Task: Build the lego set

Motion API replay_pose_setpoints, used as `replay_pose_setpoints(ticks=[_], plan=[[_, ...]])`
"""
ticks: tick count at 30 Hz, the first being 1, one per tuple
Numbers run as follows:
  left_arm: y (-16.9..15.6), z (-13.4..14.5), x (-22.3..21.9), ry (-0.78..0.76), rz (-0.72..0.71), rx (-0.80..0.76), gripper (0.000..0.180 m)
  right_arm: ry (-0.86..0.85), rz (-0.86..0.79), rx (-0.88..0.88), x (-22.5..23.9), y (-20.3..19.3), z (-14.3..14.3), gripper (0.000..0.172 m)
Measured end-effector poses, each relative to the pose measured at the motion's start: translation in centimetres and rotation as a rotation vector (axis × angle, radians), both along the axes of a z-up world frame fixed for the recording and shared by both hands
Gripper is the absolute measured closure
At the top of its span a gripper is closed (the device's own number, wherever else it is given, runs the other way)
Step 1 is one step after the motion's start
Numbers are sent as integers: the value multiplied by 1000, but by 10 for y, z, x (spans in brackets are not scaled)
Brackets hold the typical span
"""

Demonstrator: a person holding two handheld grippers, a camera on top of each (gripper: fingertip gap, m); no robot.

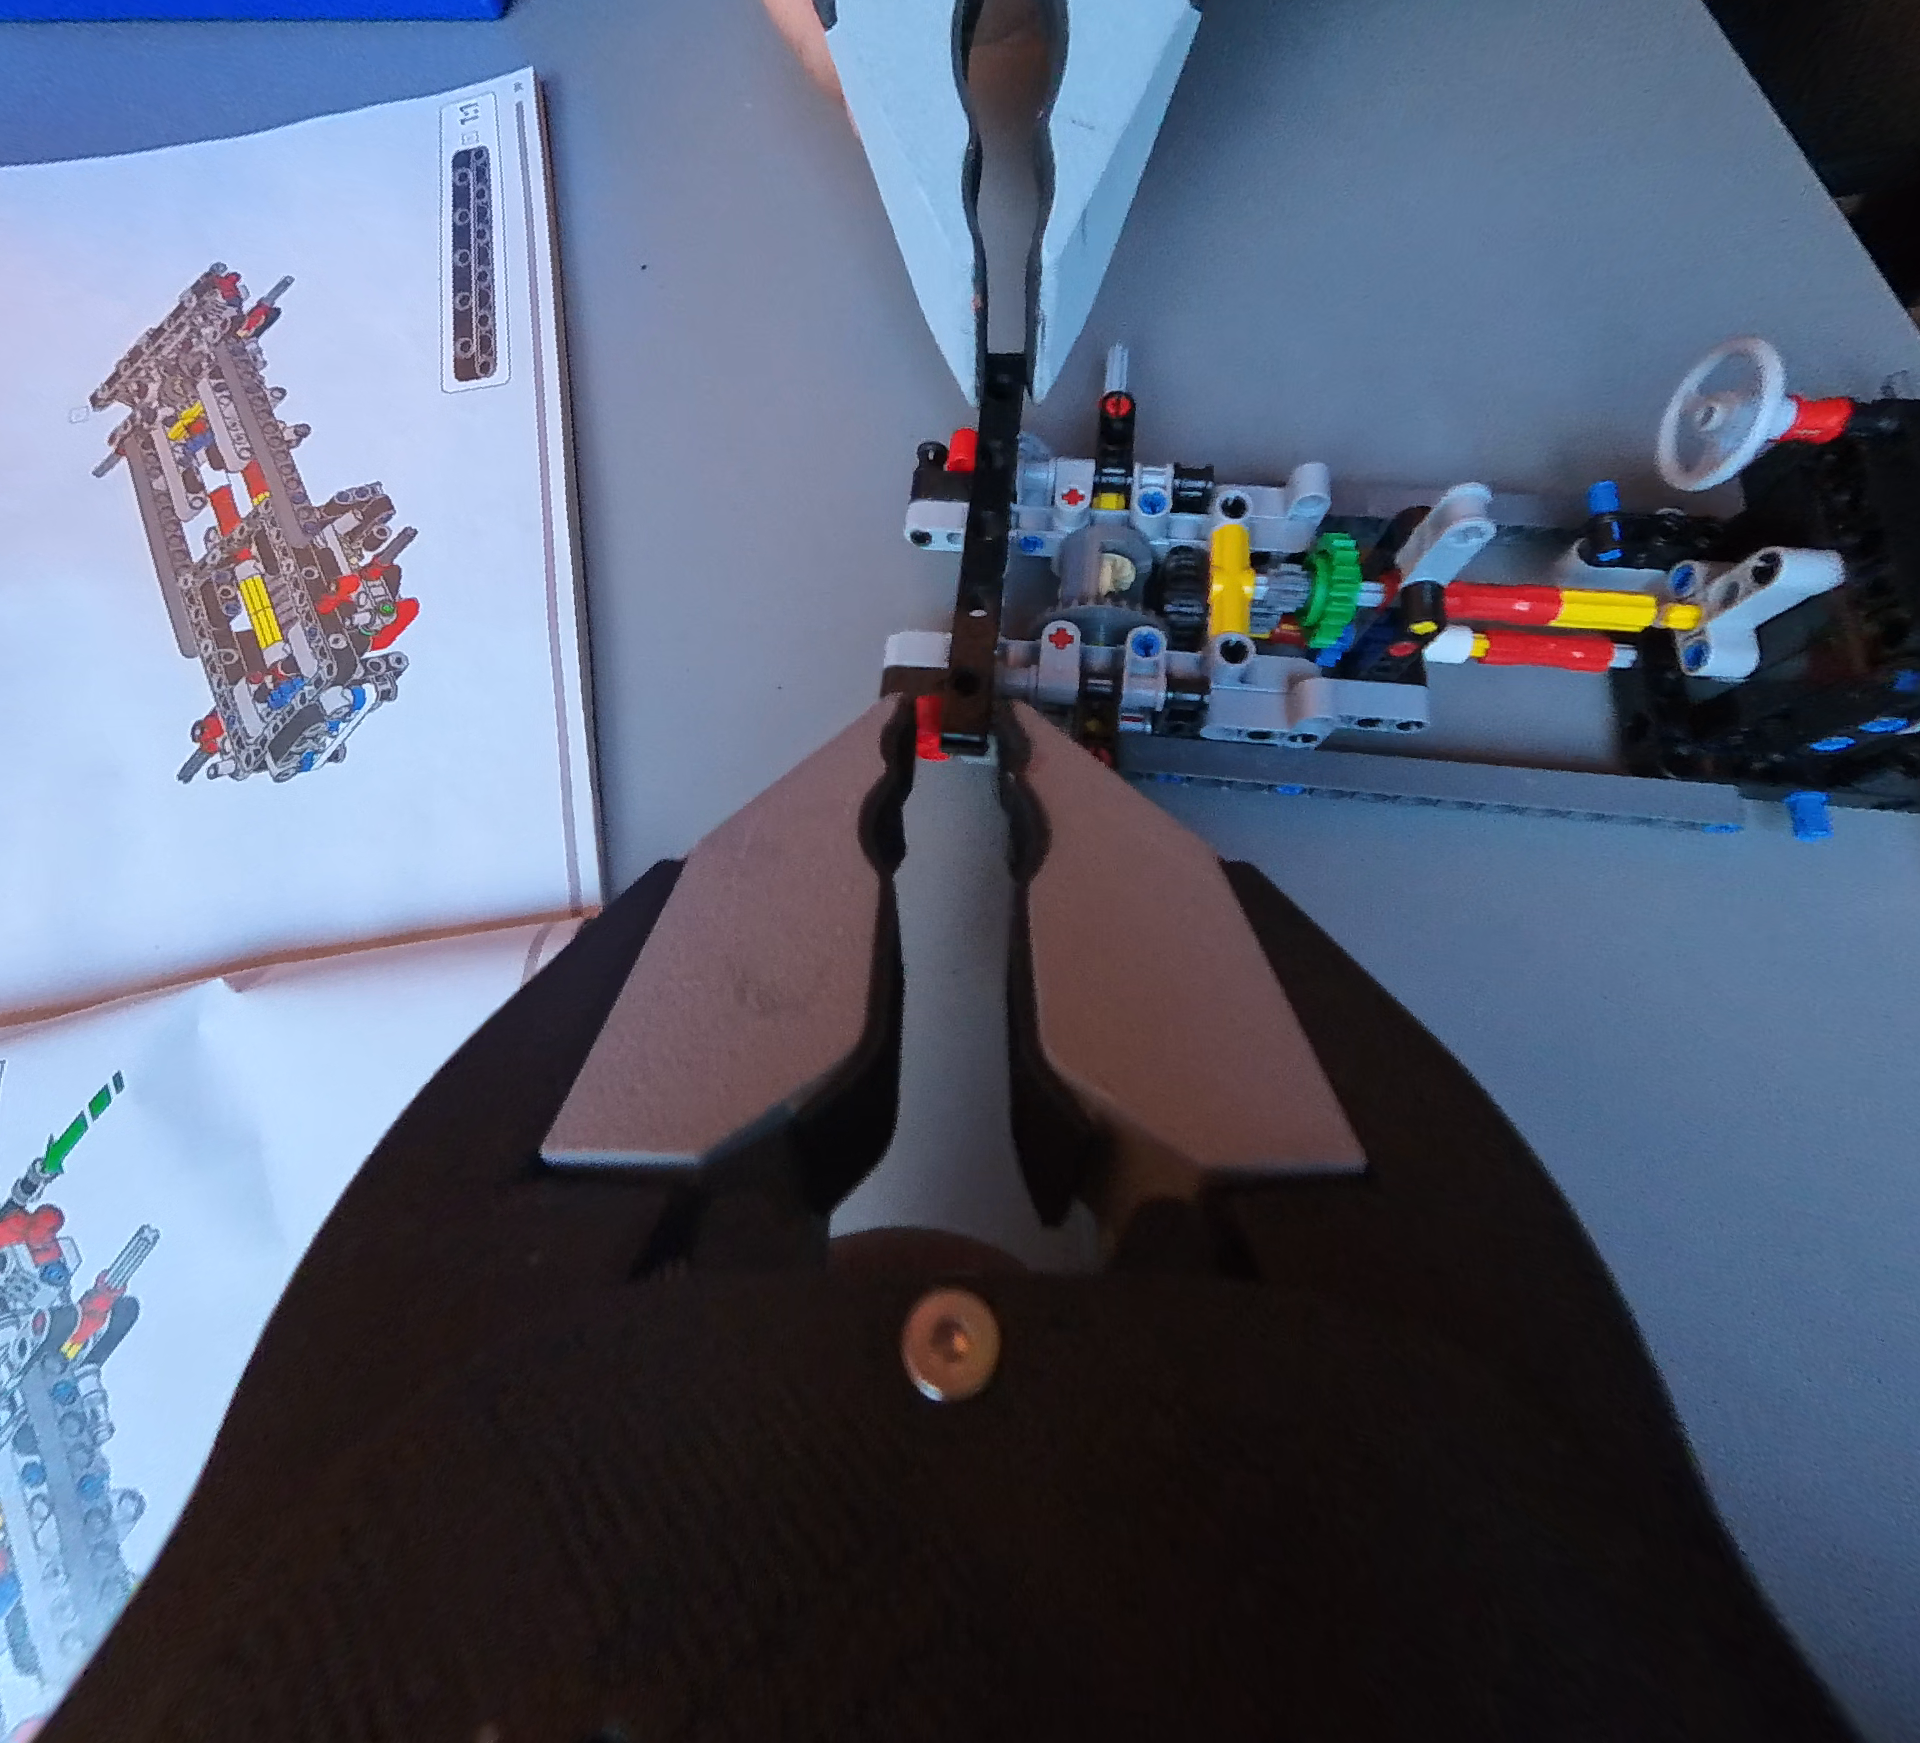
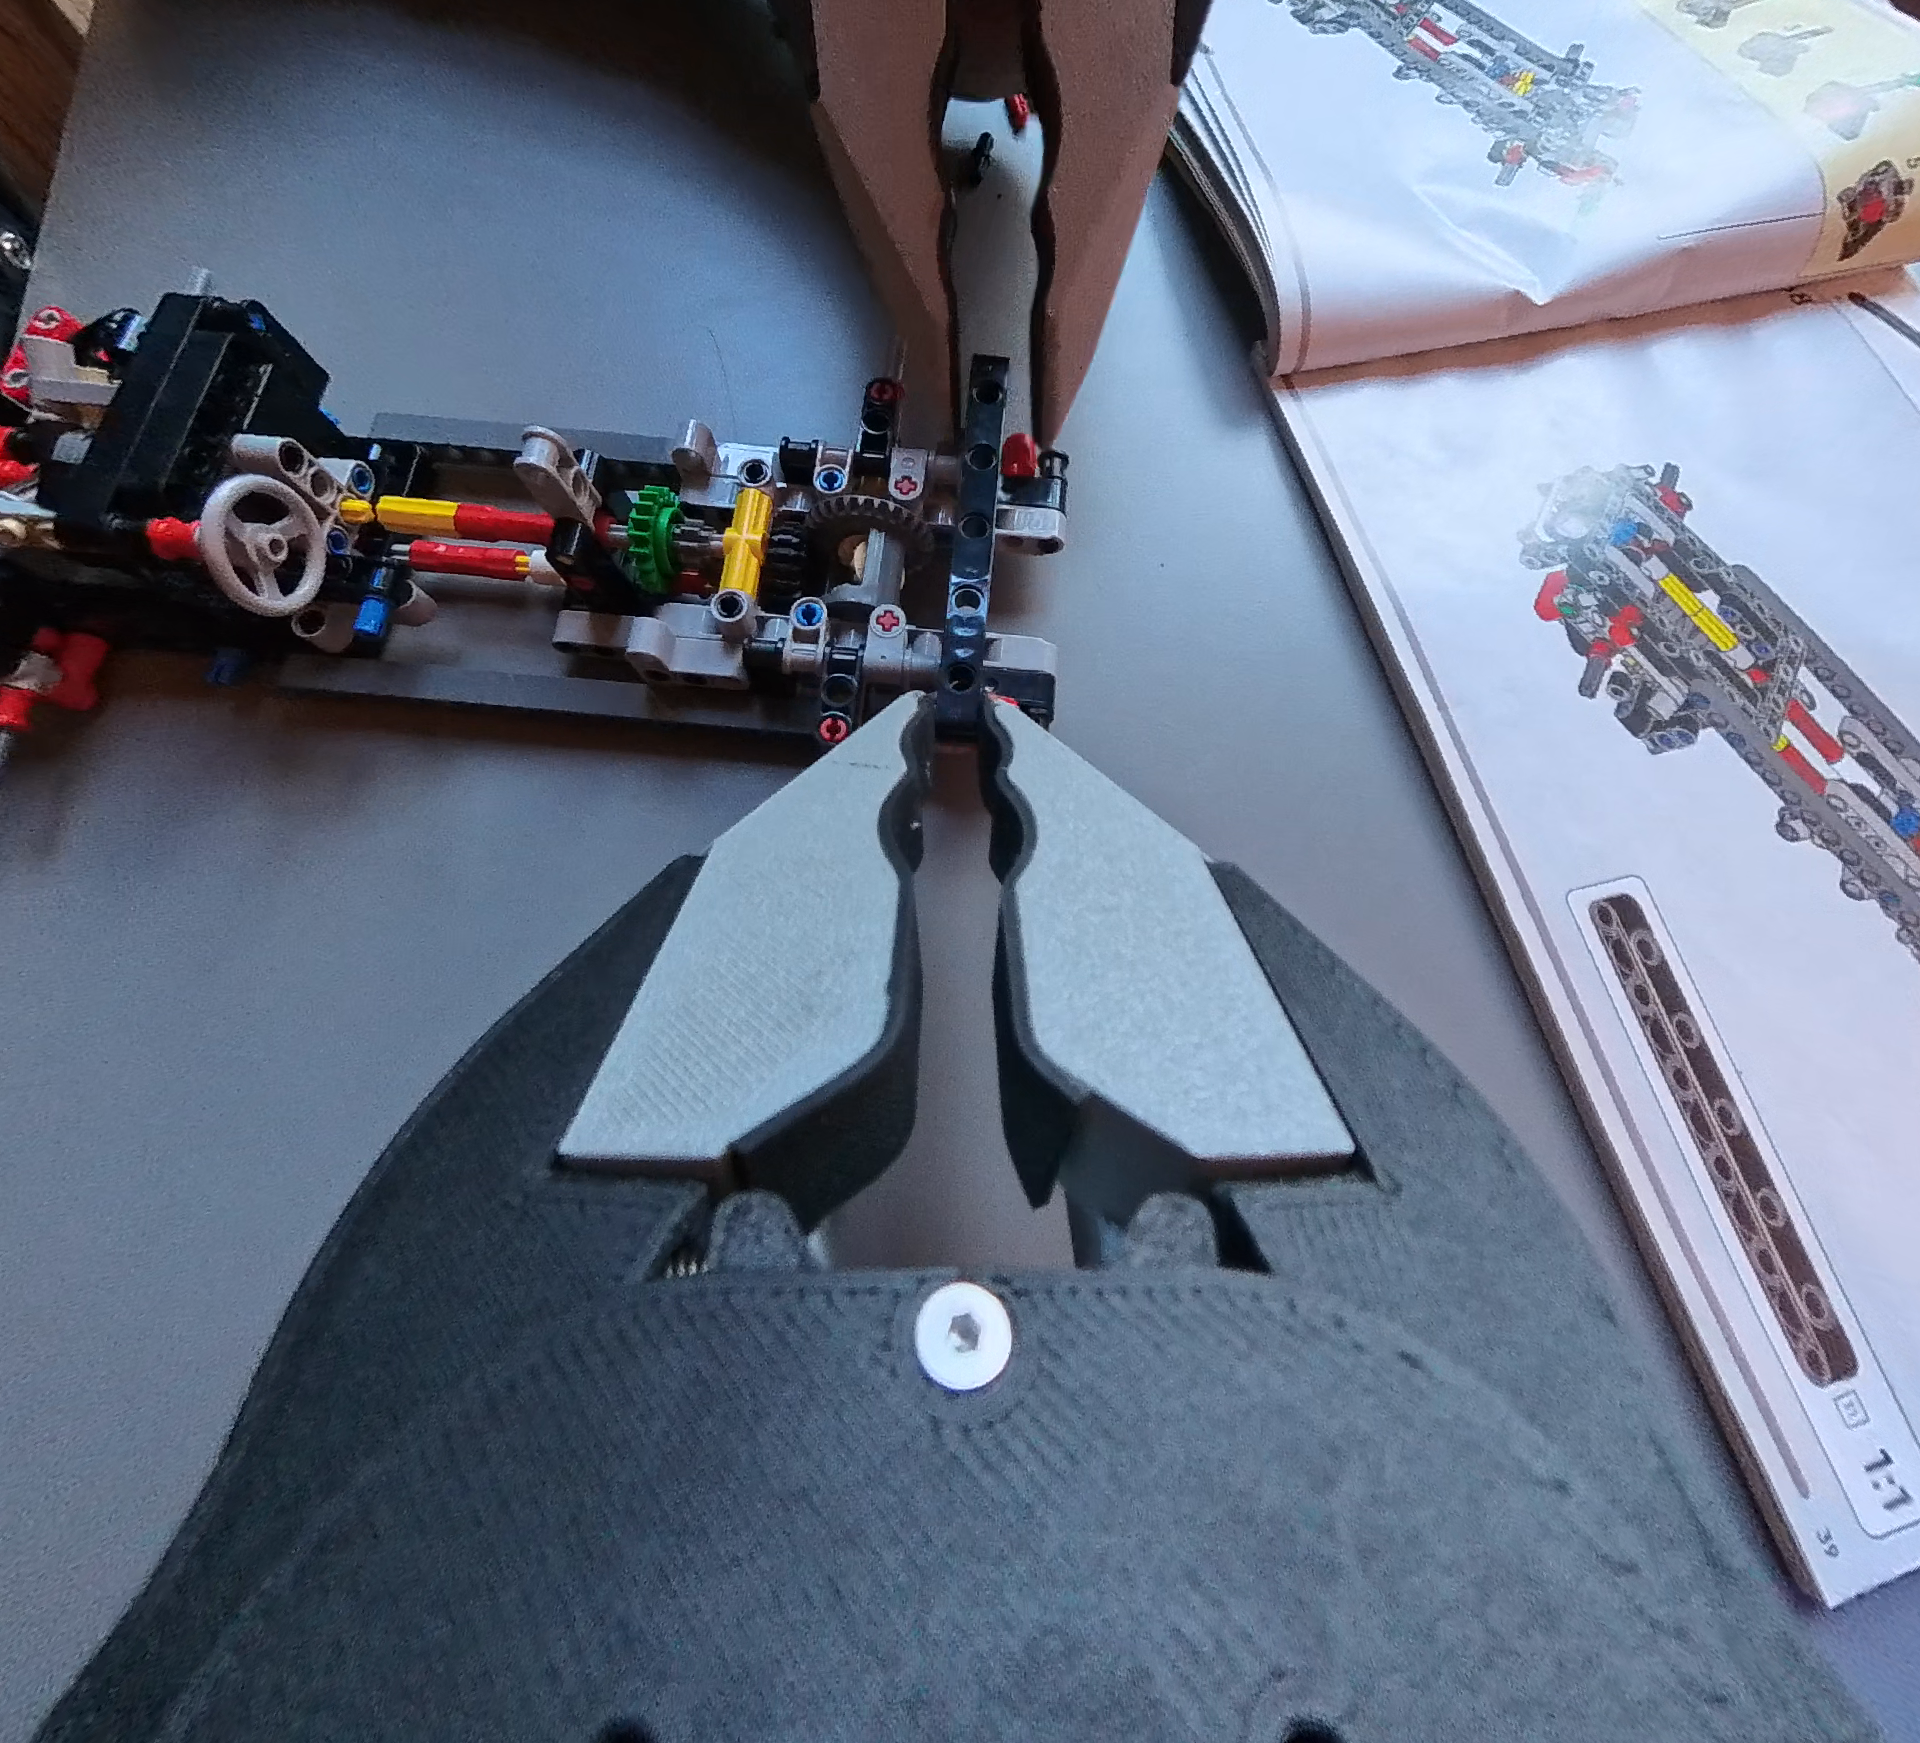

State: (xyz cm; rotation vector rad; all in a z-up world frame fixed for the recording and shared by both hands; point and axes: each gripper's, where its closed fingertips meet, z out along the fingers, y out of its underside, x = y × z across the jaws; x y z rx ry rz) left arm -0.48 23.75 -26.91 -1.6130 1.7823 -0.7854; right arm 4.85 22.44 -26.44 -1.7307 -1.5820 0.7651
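Two grippers meet on one black beam (image 1: 982, 540), a light, rigid, smooth plastic strip (best held at its ends) lying across the end of the model (image 1: 1351, 592) on the table (image 1: 1455, 1070). Right gripper (image 2: 961, 737) fingers pinch one end; left gripper (image 1: 961, 743) fingers straddle the other, contact unclear. Pins and gears crowd alongside; a booklet (image 1: 312, 550) lies near the table edge.

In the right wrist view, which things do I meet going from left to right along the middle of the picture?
White wheel → green gear → yellow connector → black beam, held at its near end by the right tool → open booklet.
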Motion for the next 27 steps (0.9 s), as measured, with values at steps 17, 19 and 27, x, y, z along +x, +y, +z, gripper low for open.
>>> replay_pose_setpoints(ticks=[17, 19, 27], plan=[[-5, 4, -3, -20, -37, -27, 173, -3, 0, -2, -3, -1, -1, 167], [-5, 6, -4, -18, -38, -34, 169, -4, 0, -1, -3, -1, -1, 167], [-5, 10, -5, -40, -44, -43, 174, 1, -3, -11, -4, -2, -1, 167]])
